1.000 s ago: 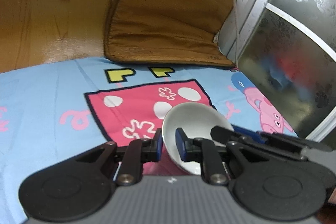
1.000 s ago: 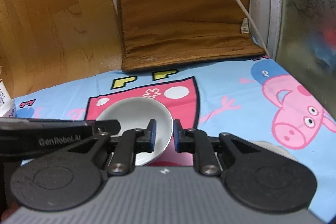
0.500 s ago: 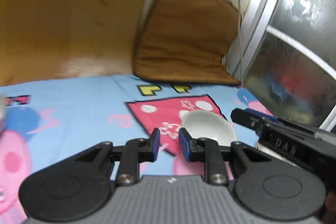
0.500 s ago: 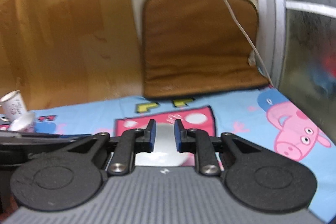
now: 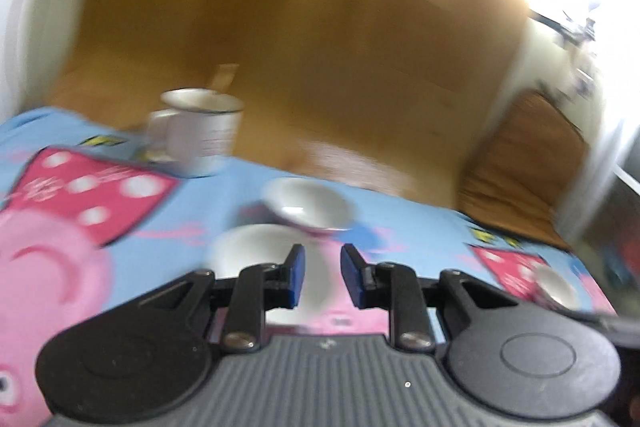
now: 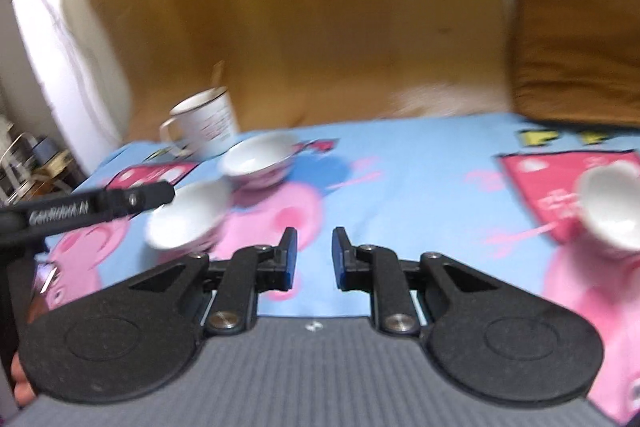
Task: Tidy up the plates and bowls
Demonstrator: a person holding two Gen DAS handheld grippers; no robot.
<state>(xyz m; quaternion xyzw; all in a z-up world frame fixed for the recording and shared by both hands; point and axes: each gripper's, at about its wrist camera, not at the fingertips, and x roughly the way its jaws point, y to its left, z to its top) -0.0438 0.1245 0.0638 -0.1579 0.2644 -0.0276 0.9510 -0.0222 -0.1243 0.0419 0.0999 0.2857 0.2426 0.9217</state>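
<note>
L gripper [image 5: 322,275] & R gripper [image 6: 313,255]: jaws slightly apart, nothing between pads. Two white bowls, near bowl [image 6: 186,217] and far bowl [image 6: 258,159], sit close together on cartoon cloth [image 6: 420,167] w/ mug [image 6: 204,125] behind. Third bowl [image 6: 612,211] lies well apart at R.

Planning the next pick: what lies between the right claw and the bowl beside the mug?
In the right wrist view, only bare cartoon-print cloth lies between the right claw and that bowl; another bowl sits off to the left.
</note>
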